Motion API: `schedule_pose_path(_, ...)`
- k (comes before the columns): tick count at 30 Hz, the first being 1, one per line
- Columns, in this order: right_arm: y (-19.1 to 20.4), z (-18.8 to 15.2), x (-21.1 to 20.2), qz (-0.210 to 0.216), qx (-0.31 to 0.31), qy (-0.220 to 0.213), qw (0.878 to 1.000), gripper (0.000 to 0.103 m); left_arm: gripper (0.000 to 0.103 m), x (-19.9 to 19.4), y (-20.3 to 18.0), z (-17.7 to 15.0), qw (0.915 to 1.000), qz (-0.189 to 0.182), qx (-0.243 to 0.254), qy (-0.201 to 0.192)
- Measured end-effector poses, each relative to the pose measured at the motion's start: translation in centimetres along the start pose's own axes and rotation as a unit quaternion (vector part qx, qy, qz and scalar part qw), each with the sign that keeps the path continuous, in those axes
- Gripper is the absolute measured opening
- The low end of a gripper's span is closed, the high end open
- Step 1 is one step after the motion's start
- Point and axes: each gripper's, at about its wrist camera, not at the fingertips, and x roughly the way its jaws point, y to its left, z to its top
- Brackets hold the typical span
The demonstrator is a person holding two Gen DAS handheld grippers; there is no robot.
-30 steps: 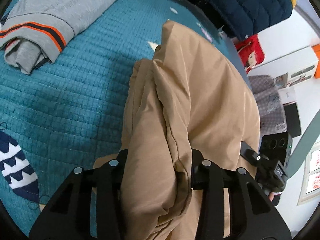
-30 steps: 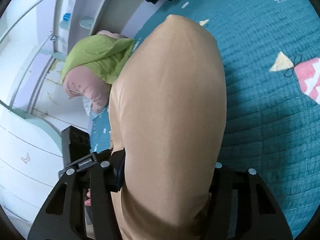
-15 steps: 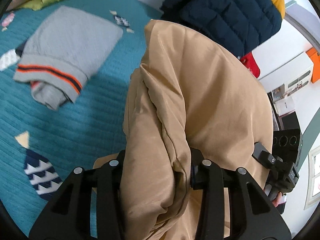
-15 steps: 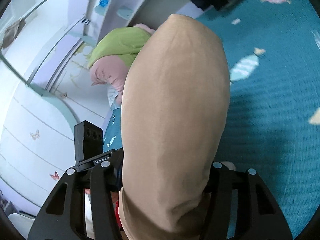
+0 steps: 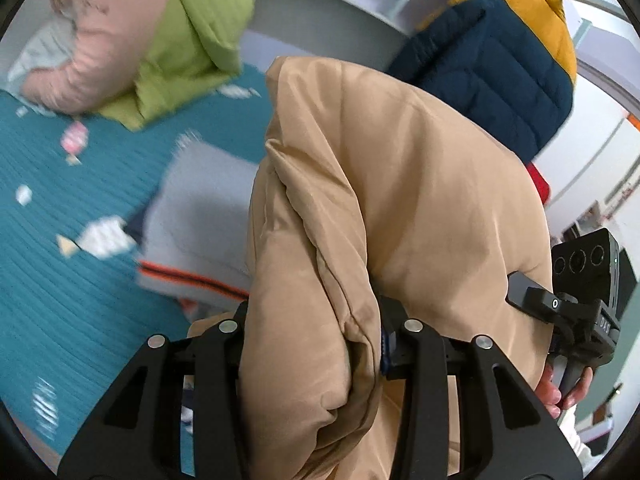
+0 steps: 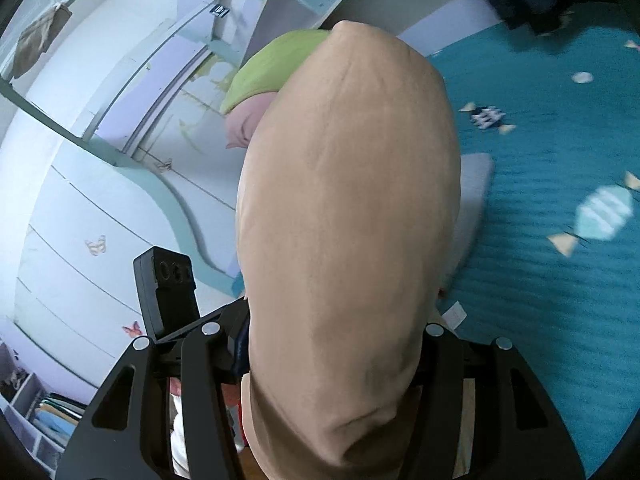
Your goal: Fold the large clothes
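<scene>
Both the left gripper (image 5: 312, 332) and right gripper (image 6: 334, 336) clamp the bulky tan jacket (image 5: 400, 184), bunched between their fingers above the teal bedspread (image 5: 60, 280).

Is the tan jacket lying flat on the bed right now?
No: the tan jacket is bunched up between the fingers of the left gripper, held above the teal bedspread.

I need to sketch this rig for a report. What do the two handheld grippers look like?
Both the left gripper and the right gripper are matte black, with flat triangular cut-out finger frames and silver round bolt heads. Each view shows the other unit's black boxy camera module; the one in the left view bears white lettering.
</scene>
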Motion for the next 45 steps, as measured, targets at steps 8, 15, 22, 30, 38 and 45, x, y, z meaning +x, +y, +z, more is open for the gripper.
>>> schedule_pose_path(8,1.6,6.1,7.6,0.049,0.015,0.032,0.998,0.053,0.040,-3.0,5.0,6.7,0.9972,0.065,-0.013,-0.036)
schedule_pose_path(15,-1.2,9.1,13.4,0.007,0.067,0.017,0.998,0.073,0.040,-0.9,9.2,12.7,0.9934,0.086,-0.050,-0.057)
schedule_pose_path(22,-10.0,8.5,14.9,-0.198,0.144,0.005,0.970,0.084,0.045,10.5,14.9,12.5,0.9829,0.147,-0.100,0.047)
schedule_pose_path(30,-8.2,7.1,8.8,-0.245,-0.015,-0.071,0.967,0.087,0.044,9.2,17.3,9.4,0.9725,0.212,-0.095,0.017)
schedule_pose_path(38,-5.3,3.1,15.7,-0.279,-0.163,0.034,0.946,0.051,0.044,8.7,10.7,6.5,0.9864,0.161,-0.011,0.032)
schedule_pose_path(45,-6.8,1.4,20.3,-0.336,-0.181,0.033,0.924,0.057,0.045,16.9,15.2,4.3,0.9703,0.218,-0.078,0.070)
